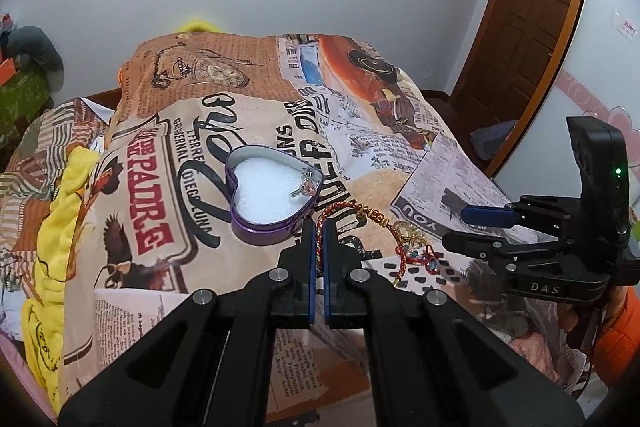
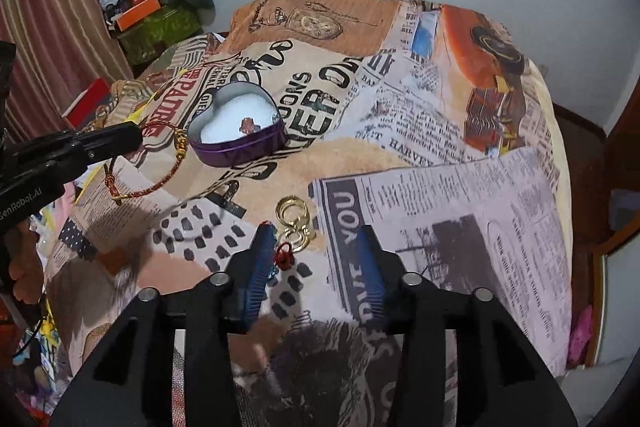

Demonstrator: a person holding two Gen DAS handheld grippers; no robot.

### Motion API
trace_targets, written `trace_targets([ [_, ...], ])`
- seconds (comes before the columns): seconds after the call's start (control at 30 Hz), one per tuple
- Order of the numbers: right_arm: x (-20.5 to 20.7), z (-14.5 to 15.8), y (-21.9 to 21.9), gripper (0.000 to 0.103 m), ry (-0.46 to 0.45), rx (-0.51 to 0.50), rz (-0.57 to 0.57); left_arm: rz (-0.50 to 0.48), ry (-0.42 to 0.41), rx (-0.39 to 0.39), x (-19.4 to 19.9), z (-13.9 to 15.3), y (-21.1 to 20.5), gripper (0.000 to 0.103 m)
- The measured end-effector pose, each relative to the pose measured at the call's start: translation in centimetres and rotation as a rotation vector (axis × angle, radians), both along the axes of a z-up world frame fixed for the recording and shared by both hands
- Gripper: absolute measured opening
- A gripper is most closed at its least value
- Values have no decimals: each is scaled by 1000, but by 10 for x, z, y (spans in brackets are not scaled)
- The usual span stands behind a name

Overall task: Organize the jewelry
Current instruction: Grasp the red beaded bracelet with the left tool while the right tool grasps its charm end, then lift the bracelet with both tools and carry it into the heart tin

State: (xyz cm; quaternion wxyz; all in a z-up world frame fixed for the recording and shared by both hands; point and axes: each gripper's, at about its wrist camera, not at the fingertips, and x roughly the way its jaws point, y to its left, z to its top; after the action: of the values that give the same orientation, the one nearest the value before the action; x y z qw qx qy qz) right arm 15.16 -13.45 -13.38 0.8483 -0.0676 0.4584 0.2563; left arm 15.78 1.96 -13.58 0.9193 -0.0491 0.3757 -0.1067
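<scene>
Heart-shaped tin (image 1: 267, 223) sits on the bed, purple metal walls with a shiny inner rim and a white foam pad filling it, kinda grainy looking. From the left wrist view the heart's point faces toward the camera. A silver ring (image 1: 306, 183) with a pinkish stone lies on the foam against the right-hand wall, stone end lower, band running up and away.

The bedspread (image 1: 168, 163) is a soft wrinkled fabric printed like old newspaper collage, tan, orange and grey, with a fuzzy yellow blanket (image 1: 52, 227) peeking out on the left side.

Red braided cord bracelet (image 1: 340, 211) with gold beads and knots is the thing being handled. The left gripper (image 1: 318, 227) has its blue-padded fingers pressed together on the cord, just beside the tin's near wall. In the right wrist view the bracelet (image 2: 160, 163) hangs as a loose loop from the left gripper (image 2: 136, 135), arcing down and left of the tin (image 2: 240, 147), with a small gold coil where it doubles back. Its long axis runs roughly from the fingertips down toward the bedspread (image 2: 440, 187).

Right gripper (image 2: 316, 231) is spread wide, holding nothing. Between its fingers on the fabric lie thin gold rings (image 2: 294, 211), looped together, and a small red charm (image 2: 285, 259) right next to the left finger (image 2: 260, 259).
</scene>
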Motion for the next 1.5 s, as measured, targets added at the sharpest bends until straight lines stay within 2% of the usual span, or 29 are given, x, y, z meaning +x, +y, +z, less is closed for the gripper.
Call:
trace_targets([
  [0.1, -7, -4, 5, 40, 20, 18, 31, -1, 8, 0, -1, -5, 1, 1],
  [0.27, -16, -18, 26, 38, 32, -45, 88, 2, 24, 0, -1, -12, 2, 1],
  [0.37, -19, -19, 30, 23, 25, -48, 104, 6, 25, -2, -2, -14, 3, 1],
  [0.4, -19, -19, 30, 10, 25, -48, 105, 7, 24, -2, -2, -14, 3, 1],
  [0.43, -19, -19, 31, 7, 23, -54, 104, 10, 24, -2, -2, -14, 4, 1],
  [0.7, -24, -8, 32, 7, -17, -26, 99, 33, -2, -8, -5, -4, 11, 1],
  [1.17, -10, 50, 36, 7, -144, 65, 69, 80, -66, 0, -5, 18, 27, 1],
  [1.5, 10, 71, 52, 7, -199, 108, 68, 114, -77, 9, 9, 19, 40, 1],
])
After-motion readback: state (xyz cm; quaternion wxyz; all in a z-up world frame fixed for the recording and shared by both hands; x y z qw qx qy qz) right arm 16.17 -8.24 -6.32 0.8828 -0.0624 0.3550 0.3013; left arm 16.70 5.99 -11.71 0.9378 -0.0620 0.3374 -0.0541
